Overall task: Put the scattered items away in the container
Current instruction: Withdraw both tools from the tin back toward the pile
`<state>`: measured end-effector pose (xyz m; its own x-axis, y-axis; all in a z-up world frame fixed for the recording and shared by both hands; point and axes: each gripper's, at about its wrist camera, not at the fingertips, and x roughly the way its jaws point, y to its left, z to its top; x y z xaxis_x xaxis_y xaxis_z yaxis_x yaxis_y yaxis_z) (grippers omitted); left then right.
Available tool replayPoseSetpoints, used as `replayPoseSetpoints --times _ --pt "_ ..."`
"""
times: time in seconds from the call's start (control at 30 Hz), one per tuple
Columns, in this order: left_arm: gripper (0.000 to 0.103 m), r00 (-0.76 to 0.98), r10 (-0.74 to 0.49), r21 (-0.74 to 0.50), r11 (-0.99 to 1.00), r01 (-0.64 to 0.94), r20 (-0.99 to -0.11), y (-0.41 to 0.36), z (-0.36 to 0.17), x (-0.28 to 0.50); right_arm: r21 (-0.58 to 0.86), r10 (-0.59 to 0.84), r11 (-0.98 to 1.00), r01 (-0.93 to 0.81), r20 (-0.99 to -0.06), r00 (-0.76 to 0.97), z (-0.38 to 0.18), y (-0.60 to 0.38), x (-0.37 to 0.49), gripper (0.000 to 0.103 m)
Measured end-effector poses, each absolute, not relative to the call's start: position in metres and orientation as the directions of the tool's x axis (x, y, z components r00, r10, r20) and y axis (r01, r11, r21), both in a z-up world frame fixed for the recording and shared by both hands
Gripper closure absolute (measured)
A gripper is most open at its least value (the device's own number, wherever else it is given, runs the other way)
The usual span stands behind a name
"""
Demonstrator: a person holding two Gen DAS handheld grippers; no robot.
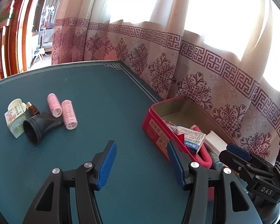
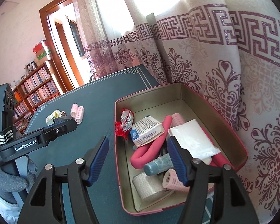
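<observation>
A red tin box (image 1: 155, 128) (image 2: 184, 93) stands at the table's right edge by the curtain. It holds a pink foam roller (image 2: 149, 149), a small printed carton (image 2: 147, 130), a white packet (image 2: 192, 140), a grey-blue tube (image 2: 158, 165) and other bits. Scattered at the left lie two pink hair rollers (image 1: 55, 105) (image 1: 70, 114), a black dryer nozzle (image 1: 40, 127), a small brown bottle (image 1: 32, 108), a white cup (image 1: 15, 104) and a pale carton (image 1: 15, 121). My left gripper (image 1: 141, 163) is open and empty above the table. My right gripper (image 2: 138, 162) is open and empty over the box's near left wall.
The green table mat (image 1: 95, 93) has a white border line. A patterned curtain (image 1: 196, 74) hangs right behind the box. A bookshelf (image 2: 37, 91) and a doorway (image 2: 63, 43) are beyond the table's far side. The other gripper shows at each view's edge.
</observation>
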<state>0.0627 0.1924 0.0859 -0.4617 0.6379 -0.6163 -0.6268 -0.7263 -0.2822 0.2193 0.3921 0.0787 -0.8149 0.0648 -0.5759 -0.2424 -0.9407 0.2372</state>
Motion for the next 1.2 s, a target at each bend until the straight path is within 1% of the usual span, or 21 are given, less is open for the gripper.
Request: replayPoseSetpoints --times 0.23,0.4,0.63,0.73,0.97,1.2 --pt "0.045 -0.497 0.580 -0.304 -0.792 -0.530 -0.645 0.145 0.066 0.046 0.216 0.039 -0.954 -0.208 -0.597 -0.801 0.072 0.368 0.207 0.033" --pt "0.045 -0.530 0.546 -0.316 -0.827 -0.465 -0.648 0.110 0.058 0.035 0.206 0.015 -0.963 -0.175 -0.606 -0.795 0.071 0.350 0.197 0.032" --pt "0.045 -0.575 0.491 -0.317 -0.868 -0.381 -0.654 0.066 0.054 0.016 0.196 -0.034 -0.974 -0.116 -0.629 -0.776 0.065 0.321 0.181 0.029" --pt "0.029 -0.594 0.470 -0.316 -0.882 -0.350 -0.653 0.051 0.055 0.007 0.193 -0.058 -0.977 -0.088 -0.641 -0.765 0.062 0.308 0.173 0.028" --pt "0.029 -0.627 0.419 -0.283 -0.908 -0.310 -0.656 0.034 0.058 -0.024 0.193 -0.094 -0.980 -0.050 -0.668 -0.738 0.054 0.290 0.158 0.026" --pt "0.029 -0.645 0.397 -0.284 -0.918 -0.277 -0.653 0.032 0.061 -0.056 0.197 -0.101 -0.979 -0.052 -0.690 -0.717 0.047 0.287 0.145 0.026"
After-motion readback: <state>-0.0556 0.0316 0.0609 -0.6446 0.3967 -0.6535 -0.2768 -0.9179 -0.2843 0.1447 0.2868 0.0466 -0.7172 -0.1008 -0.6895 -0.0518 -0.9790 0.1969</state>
